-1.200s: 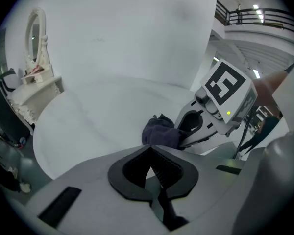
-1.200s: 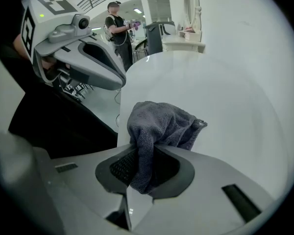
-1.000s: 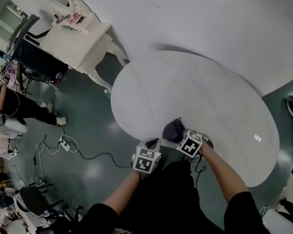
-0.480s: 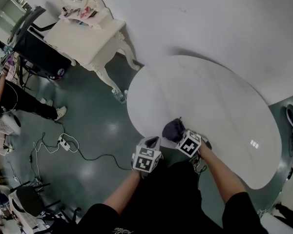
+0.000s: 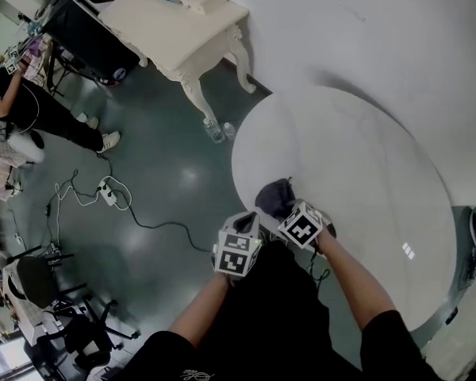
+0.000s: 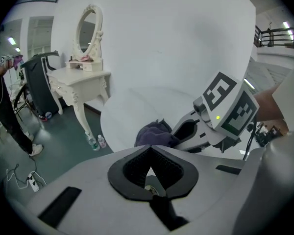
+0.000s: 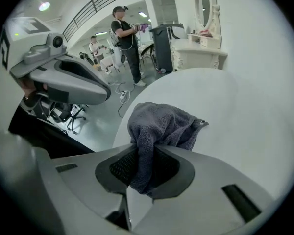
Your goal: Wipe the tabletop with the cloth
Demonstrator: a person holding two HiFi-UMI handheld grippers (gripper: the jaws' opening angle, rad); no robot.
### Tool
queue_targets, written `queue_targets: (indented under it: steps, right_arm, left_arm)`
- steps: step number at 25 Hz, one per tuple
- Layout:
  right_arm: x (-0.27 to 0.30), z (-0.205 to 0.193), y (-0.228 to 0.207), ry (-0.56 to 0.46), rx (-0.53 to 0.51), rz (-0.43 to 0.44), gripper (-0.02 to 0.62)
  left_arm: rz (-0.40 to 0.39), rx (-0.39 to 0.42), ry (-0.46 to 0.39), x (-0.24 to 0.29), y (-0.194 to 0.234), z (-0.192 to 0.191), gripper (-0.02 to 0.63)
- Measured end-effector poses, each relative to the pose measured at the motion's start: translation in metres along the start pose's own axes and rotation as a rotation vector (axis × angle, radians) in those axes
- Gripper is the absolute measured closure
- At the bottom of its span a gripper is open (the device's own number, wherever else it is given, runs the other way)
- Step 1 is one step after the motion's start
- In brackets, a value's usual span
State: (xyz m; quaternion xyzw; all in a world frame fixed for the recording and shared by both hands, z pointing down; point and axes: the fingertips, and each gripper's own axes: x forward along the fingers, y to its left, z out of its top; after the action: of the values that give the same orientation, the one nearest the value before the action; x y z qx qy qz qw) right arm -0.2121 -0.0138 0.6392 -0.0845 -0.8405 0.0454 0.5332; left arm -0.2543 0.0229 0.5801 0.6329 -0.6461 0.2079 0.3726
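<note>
Tabletop (image 5: 365,181) is lying round and bare, ready for wiping. Cloth (image 5: 274,198) is sitting bunched at its near edge, the right gripper (image 5: 288,213) pinching a fold tight, likely for dragging. Left gripper (image 5: 248,227) is hovering alongside, jaws together, holding nothing.

Teal floor (image 5: 166,173); cream vanity (image 5: 178,22); probably power strip (image 5: 107,190).

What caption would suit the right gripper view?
Right gripper clamped on a grey cloth near the round white tabletop's edge.
</note>
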Motion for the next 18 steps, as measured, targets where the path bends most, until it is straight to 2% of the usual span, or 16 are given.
queue_targets:
  steps: [3,6,12,18]
  right_arm:
    - [0.013,0.022,0.002,-0.009,-0.055,0.012,0.538]
    - [0.024,0.051,-0.001,-0.034,-0.080,-0.010,0.538]
    - [0.046,0.090,-0.033,-0.116,-0.029,-0.035,0.538]
    - [0.064,0.127,-0.040,-0.156,-0.066,-0.013,0.538]
  left_arm:
    - [0.046,-0.034,0.000,-0.005,0.010,-0.008,0.600]
    - [0.100,-0.090,0.014,-0.010,0.025,-0.012,0.600]
    - [0.186,-0.172,0.030,-0.004,0.037,-0.013,0.600]
    - [0.239,-0.219,0.034,-0.009,0.052,-0.022,0.600]
